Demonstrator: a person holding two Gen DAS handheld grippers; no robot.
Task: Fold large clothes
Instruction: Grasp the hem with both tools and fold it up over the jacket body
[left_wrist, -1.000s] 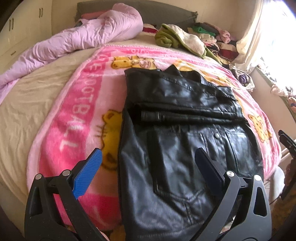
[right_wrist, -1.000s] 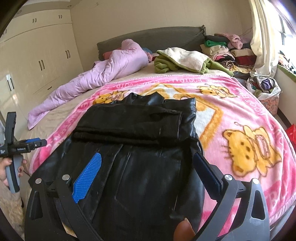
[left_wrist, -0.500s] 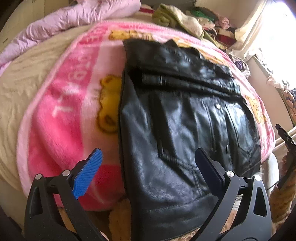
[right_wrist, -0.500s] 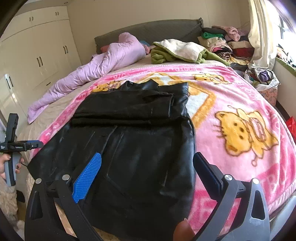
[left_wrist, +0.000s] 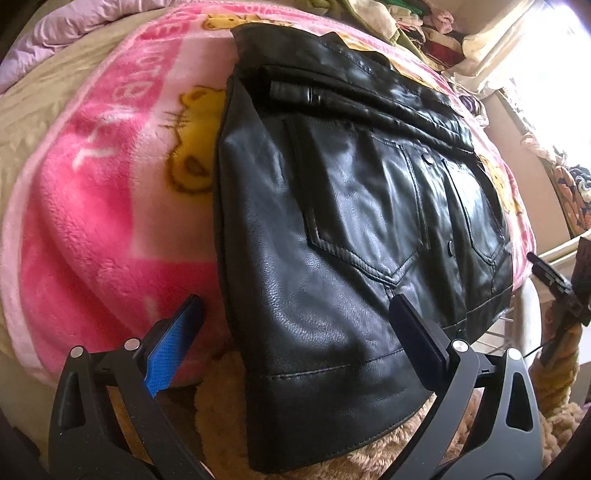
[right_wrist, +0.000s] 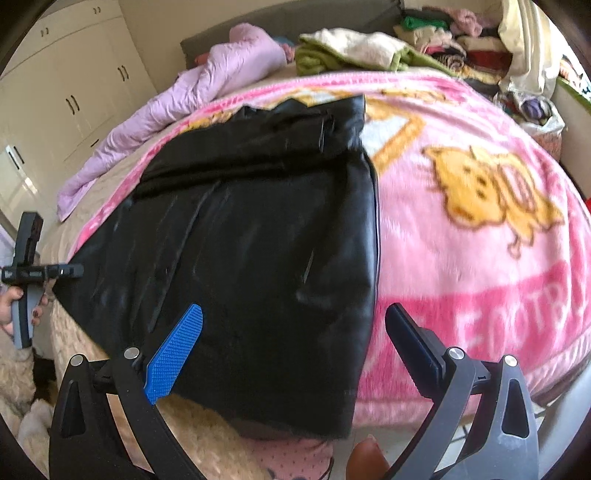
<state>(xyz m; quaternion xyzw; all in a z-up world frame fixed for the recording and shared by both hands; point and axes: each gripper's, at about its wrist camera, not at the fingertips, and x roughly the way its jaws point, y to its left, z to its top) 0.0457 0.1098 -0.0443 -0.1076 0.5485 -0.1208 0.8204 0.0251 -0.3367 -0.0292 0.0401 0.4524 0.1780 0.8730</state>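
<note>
Garment under inspection: a black leather jacket (left_wrist: 351, 229), lying flat on a pink fleece blanket with yellow cartoon cats (left_wrist: 96, 206) spread over the bed. Its upper part is already folded down in a band across the body; its long axis runs from the near bed edge toward the grey headboard (right_wrist: 295, 22). The hem overhangs the near edge.

Left gripper (left_wrist: 295, 314): jaws wide apart, holding nothing, straddling the jacket's near left hem corner, one finger over blanket, the other over leather. Right gripper (right_wrist: 291, 325): likewise wide and empty, bracketing the near right hem corner. Each hand is nearest its own corner; the jacket lies directly ahead of both. Contact between pads and leather cannot be confirmed, as the right view is blurred.

Judgement: the coming move likely calls for pinching both hem corners and carrying them away toward the folded band.

Containers: none certain. A heap of folded clothes (right_wrist: 458, 40) sits at the far right of the bed, and a lilac quilt (right_wrist: 177, 107) at far left.
</note>
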